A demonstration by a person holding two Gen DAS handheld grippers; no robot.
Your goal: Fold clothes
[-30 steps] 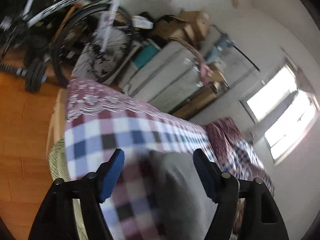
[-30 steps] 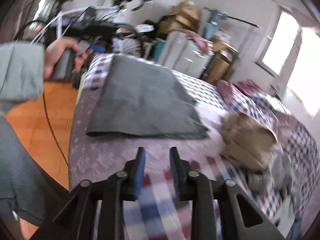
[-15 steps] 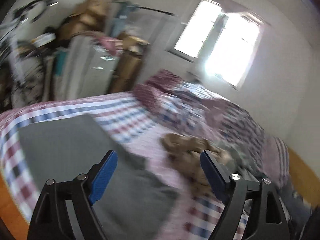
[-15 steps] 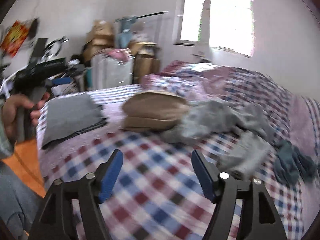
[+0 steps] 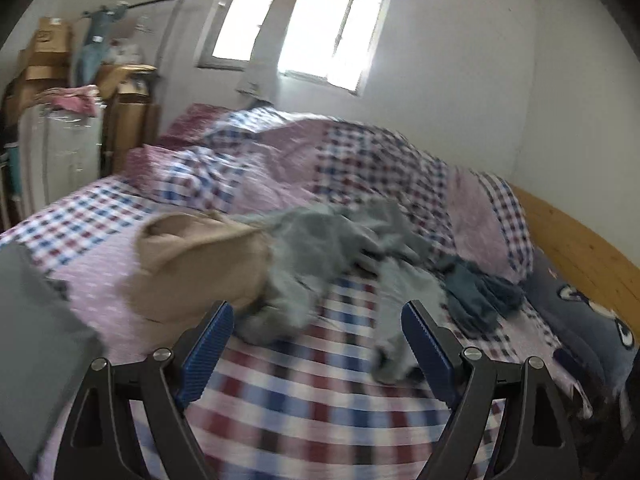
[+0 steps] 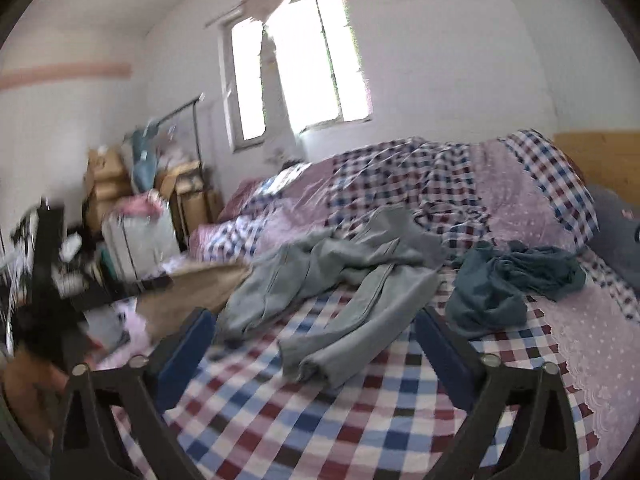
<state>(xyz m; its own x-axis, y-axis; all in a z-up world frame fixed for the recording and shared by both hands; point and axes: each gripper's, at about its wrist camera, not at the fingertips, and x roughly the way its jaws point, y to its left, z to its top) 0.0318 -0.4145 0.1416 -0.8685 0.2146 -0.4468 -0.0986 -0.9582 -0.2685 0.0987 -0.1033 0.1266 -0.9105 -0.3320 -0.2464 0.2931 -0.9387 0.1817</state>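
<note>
On the bed [image 5: 304, 396] with its checked cover, the clothes lie in a loose row, read here from left to right. At the far left edge of the left wrist view a flat dark grey garment [image 5: 32, 344] lies folded, beside and below the left finger of the left gripper [image 5: 316, 344]. Next comes a tan garment [image 5: 200, 264], bunched, just beyond that finger. The grey trousers [image 5: 320, 256] sprawl crumpled past the gap between the jaws, blurred, one leg running down toward the right finger. A dark teal garment [image 5: 480, 296] lies in a heap further right, near the navy pillow [image 5: 588, 320]. The left gripper's jaws stand wide with nothing between them.

The right gripper [image 6: 316, 340] has its jaws opening, already wide, and empty. In its view the grey trousers [image 6: 340, 288] lie ahead on the bed [image 6: 360, 420], framed by the two fingers but beyond their tips, untouched; the teal garment [image 6: 516, 280] sits past the right finger.

The right wrist view shows the trousers sharply, with seams and both legs; the left view blurs them. Only the left view shows the folded dark grey piece clearly. Only the right view catches, at its left edge, a blurred dark shape that may be the other gripper, which cannot be told for sure.
</note>
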